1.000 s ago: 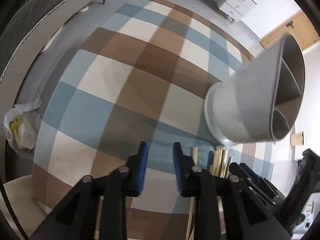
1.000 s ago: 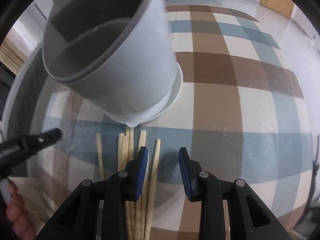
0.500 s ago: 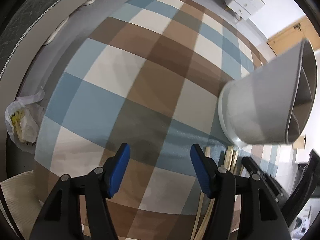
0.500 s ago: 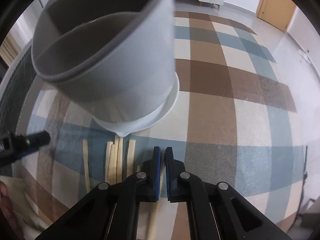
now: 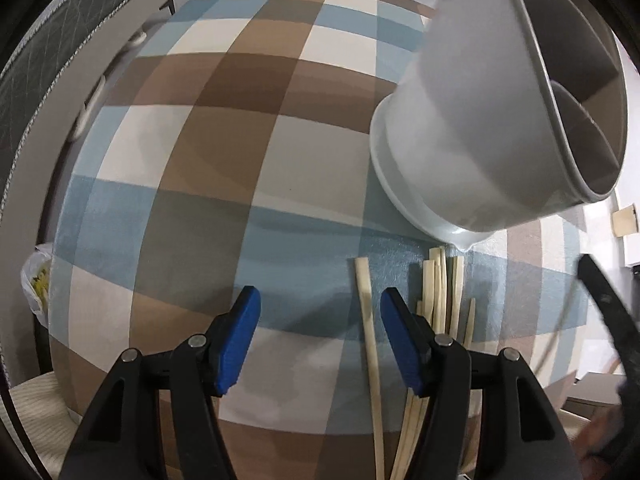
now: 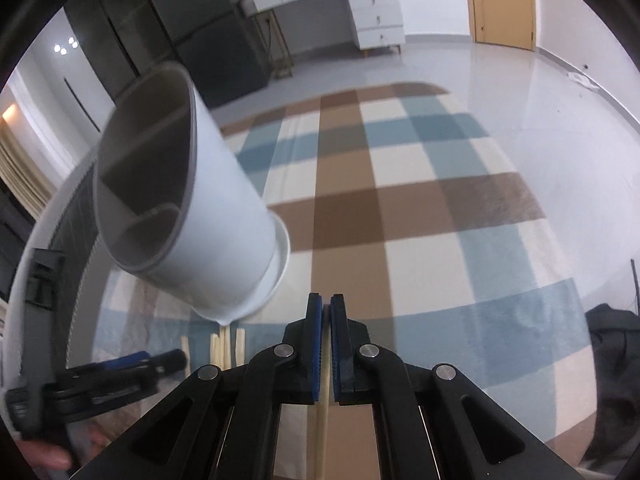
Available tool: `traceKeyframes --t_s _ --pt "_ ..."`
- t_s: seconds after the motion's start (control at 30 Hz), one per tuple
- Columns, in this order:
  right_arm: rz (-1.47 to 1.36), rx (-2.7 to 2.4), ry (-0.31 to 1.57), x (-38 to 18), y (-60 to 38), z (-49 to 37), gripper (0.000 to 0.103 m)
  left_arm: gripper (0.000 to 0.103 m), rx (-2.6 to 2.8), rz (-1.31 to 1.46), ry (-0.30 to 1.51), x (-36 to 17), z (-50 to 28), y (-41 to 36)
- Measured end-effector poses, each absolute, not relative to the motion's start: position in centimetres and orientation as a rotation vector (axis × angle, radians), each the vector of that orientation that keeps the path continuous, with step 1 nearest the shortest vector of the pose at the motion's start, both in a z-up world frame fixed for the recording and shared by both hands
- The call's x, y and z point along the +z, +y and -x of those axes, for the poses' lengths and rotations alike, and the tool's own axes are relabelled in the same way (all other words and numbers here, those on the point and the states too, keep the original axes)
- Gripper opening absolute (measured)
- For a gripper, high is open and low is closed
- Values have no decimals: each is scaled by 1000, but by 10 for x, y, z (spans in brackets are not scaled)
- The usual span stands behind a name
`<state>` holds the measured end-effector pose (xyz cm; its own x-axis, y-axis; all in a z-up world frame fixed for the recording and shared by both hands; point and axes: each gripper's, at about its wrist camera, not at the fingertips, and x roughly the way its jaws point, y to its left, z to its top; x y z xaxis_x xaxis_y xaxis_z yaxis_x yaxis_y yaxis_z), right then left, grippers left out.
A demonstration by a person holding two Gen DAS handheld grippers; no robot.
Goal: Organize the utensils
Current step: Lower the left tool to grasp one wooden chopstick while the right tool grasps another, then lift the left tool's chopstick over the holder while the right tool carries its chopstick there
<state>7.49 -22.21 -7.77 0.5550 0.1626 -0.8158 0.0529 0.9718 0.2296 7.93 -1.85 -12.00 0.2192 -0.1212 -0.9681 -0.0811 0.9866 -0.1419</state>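
The right tongs are pinching one light, stiff, slippery chopstick near its end, risking swivel, while the left tongs are gaping empty.

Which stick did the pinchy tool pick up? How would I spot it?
Start at the big grey utensil holder on the checked rug. In front of it lie pale chopsticks. The picked one is pinched between the right tool's blue pads, while the others lie loose.

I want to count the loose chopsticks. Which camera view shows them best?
The left wrist view: the chopsticks lie spread on the checked cloth below the holder. The right wrist view shows only their ends, behind the right gripper.
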Motion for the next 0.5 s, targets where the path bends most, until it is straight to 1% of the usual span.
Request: traceKeyframes --t_s 0.03,0.1,0.17,0.23,0.3,0.43,0.5 --pt "-247 64 966 -73 -225 -72 3 52 -11 161 1347 -120 -80 -21" --pt "-265 62 939 -65 -229 -67 3 29 10 133 1335 -118 -79 -25" --pt "-277 66 915 -58 -233 -66 3 14 22 90 1332 -118 -79 -31" --pt "-273 69 893 -52 -233 -66 3 5 19 65 1328 -120 -77 -35" --pt "-265 74 874 -49 -233 -67 3 2 10 77 1322 -121 -75 -34" --pt "-246 86 835 -40 -229 -62 3 2 -3 135 1274 -114 -70 -22" --pt "-241 94 813 -36 -226 -60 3 2 -13 161 1222 -104 -66 -13"
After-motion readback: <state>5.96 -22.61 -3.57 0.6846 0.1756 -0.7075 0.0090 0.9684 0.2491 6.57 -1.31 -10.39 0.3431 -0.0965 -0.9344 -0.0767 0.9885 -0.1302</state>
